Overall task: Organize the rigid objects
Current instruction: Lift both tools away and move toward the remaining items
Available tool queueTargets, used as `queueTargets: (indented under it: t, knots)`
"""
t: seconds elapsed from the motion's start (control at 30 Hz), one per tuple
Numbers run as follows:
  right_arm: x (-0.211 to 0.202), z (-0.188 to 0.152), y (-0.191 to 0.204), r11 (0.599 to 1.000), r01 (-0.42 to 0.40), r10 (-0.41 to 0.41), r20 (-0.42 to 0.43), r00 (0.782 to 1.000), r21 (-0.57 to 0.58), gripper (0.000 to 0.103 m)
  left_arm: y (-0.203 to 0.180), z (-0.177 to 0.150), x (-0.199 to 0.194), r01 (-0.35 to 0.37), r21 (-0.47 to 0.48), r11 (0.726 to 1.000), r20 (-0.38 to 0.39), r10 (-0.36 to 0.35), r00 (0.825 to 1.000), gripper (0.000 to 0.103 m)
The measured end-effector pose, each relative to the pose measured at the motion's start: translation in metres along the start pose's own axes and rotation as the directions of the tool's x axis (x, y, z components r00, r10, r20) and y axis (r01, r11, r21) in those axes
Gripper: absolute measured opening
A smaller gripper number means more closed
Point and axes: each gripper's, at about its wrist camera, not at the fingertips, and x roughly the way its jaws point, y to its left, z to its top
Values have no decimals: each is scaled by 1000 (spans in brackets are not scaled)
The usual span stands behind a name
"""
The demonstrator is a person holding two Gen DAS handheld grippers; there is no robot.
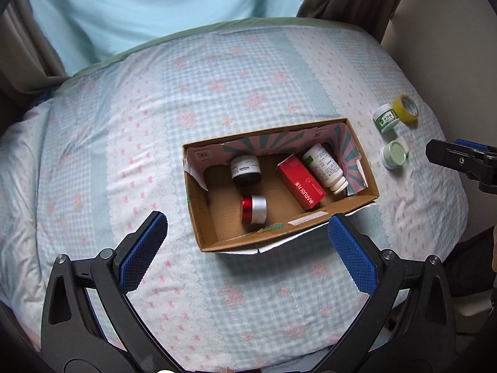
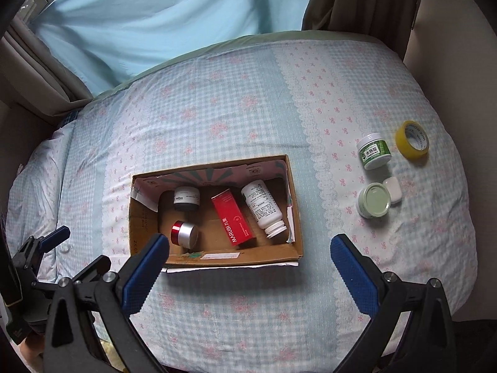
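Note:
An open cardboard box (image 1: 198,217) (image 2: 298,217) lies on the bed. It holds a black and white jar (image 1: 245,171) (image 2: 186,199), a red and silver jar (image 1: 254,209) (image 2: 184,233), a red carton (image 1: 300,183) (image 2: 236,220) and a white bottle (image 1: 324,168) (image 2: 264,208). To the right on the quilt lie a green-labelled jar (image 1: 385,118) (image 2: 373,151), a pale green jar (image 1: 394,154) (image 2: 374,200), a small white case (image 2: 393,193) and a yellow tape roll (image 1: 405,108) (image 2: 413,140). My left gripper (image 1: 247,230) is open and empty over the box's near edge. My right gripper (image 2: 250,248) is open and empty.
The quilt (image 1: 155,108) (image 2: 217,108) has a blue and pink pattern and rounded edges that drop off. A light blue curtain (image 1: 155,6) hangs behind and a brown curtain (image 2: 357,0) at the back right. The other gripper shows at the right edge (image 1: 459,161) and the left edge (image 2: 40,255).

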Motion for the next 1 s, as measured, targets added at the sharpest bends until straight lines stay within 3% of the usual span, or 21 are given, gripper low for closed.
queueTargets:
  t: [0.27, 0.5, 0.73, 1.0]
  knots:
    - [-56, -15, -48, 998, 50, -47, 90, 995, -24, 103, -57, -6, -45, -18, -19, 1000, 76, 20, 997, 103]
    - [-84, -21, -127, 991, 77, -61, 151, 987, -106, 103, -136, -4, -57, -67, -82, 994, 110, 75, 991, 103]
    - [-95, -12, -222, 976, 109, -75, 180, 981, -191, 103, -227, 7, -40, -58, -127, 990, 101, 71, 992, 103]
    - [-80, 6, -302, 978, 132, -99, 198, 975, -163, 103, -306, 18, 16, -27, -30, 999, 63, 29, 998, 103]
